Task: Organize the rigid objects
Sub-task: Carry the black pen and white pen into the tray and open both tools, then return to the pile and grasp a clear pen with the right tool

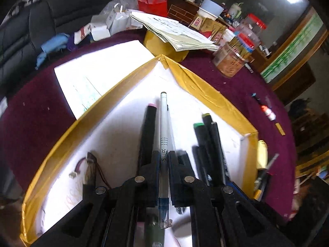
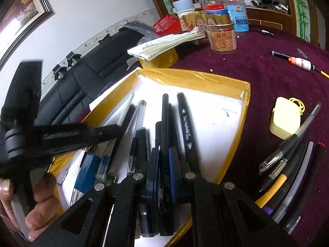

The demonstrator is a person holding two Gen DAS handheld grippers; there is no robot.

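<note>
Both claws tilt steeply down over the yellow-rimmed box [image 1: 207,86]. The left claw [image 1: 163,158] clamps a white pen [image 1: 163,127] pointing to 12 o'clock; the right claw [image 2: 163,154] clamps a black pen [image 2: 165,123] likewise, above pens lying inside.

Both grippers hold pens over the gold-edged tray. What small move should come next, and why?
Probably lower and release. The left gripper is shut on a white pen with a dotted band, the right gripper on a black pen. Both pens already point over the gold-edged tray's white floor, beside other black markers lying there, so opening the jaws just above the floor should place them.
</note>
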